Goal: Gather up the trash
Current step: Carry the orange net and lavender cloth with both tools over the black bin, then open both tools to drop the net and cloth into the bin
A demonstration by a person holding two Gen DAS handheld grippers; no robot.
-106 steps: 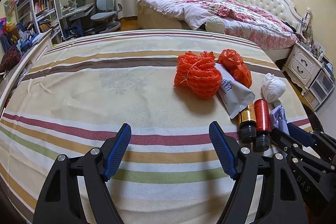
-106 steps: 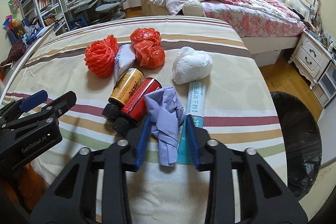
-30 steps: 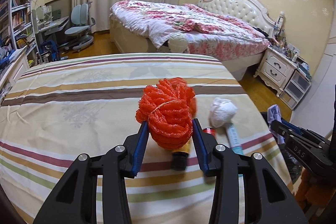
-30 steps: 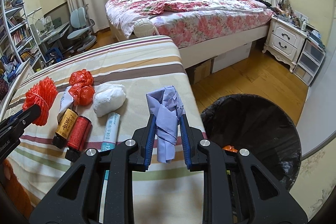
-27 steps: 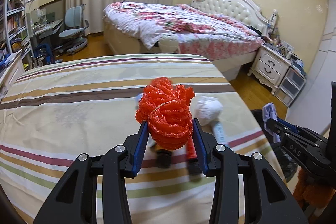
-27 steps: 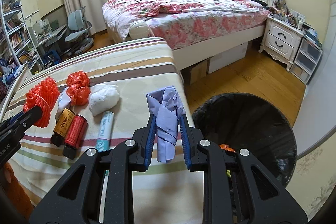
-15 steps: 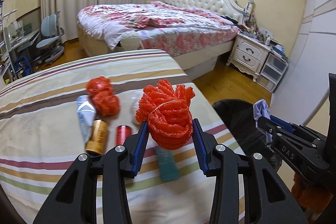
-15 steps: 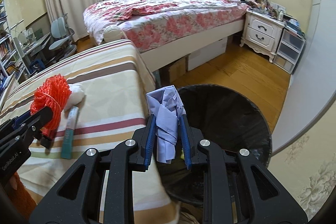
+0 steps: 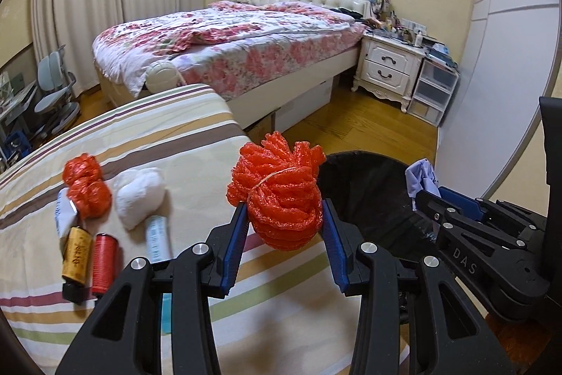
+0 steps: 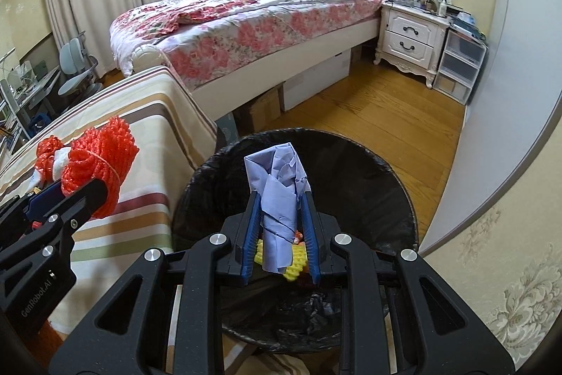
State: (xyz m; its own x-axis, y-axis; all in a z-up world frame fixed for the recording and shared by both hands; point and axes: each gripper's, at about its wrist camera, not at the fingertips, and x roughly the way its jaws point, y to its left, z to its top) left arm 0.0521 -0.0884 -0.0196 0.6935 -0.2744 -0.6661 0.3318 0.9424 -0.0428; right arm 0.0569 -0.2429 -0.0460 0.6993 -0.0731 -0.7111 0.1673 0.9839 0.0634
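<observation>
Left tool (image 9: 283, 222) clamped on orange foam net (image 9: 279, 195) past the striped counter's (image 9: 168, 136) edge, right tool (image 10: 280, 227) pinching purple paper (image 10: 279, 195) over the black bin (image 10: 368, 178); wood floor (image 10: 379, 115), floral bed (image 10: 246, 13) behind.

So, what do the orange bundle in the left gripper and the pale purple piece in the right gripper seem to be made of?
Orange bundle: probably foam plastic netting, matte; its ribbed, puffy mesh strands are tied with a thin string.
Pale purple piece: looks like thin paper or a light wrapper, matte; it keeps sharp creases and folds. Fabric cannot be ruled out.
</observation>
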